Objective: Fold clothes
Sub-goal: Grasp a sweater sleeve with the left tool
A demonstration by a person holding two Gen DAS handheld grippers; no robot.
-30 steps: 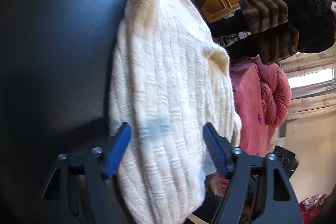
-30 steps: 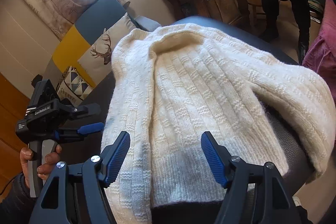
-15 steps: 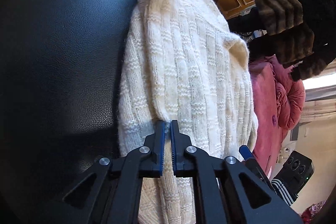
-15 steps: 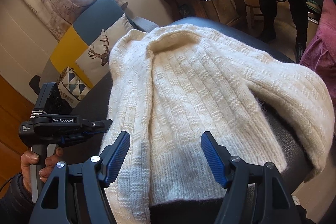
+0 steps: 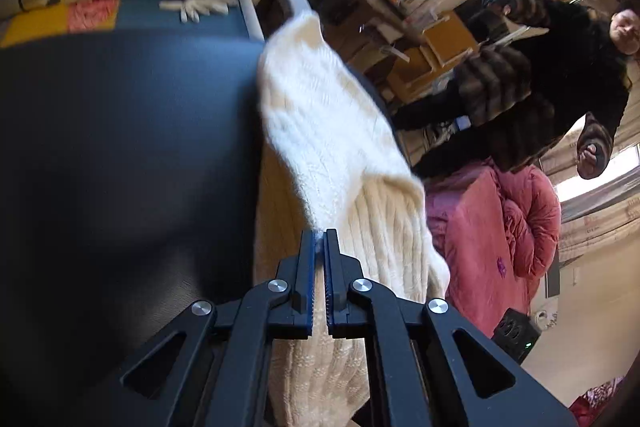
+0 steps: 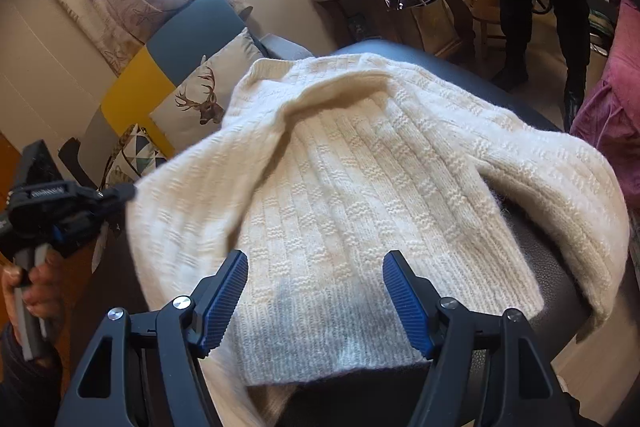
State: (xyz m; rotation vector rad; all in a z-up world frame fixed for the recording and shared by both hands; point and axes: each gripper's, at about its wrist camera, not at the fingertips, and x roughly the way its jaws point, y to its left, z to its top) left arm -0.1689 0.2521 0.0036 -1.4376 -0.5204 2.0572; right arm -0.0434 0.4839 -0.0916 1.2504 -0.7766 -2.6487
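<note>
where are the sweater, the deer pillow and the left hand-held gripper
sweater (image 6: 360,187): right wrist view, on the knit front panel
deer pillow (image 6: 204,99): right wrist view, on the printed deer
left hand-held gripper (image 5: 319,251): left wrist view, between the fingertips pinching the sweater

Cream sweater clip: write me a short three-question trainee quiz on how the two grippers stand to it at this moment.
1. True or false: the left gripper is shut on the cream sweater.
2. The right gripper is: A) open above the sweater's hem, B) shut on a sleeve, C) holding the deer cushion.
3. Fill in: the sweater lies on a dark ____ surface.

Key: 1 true; 2 A; 3 padded.
</note>
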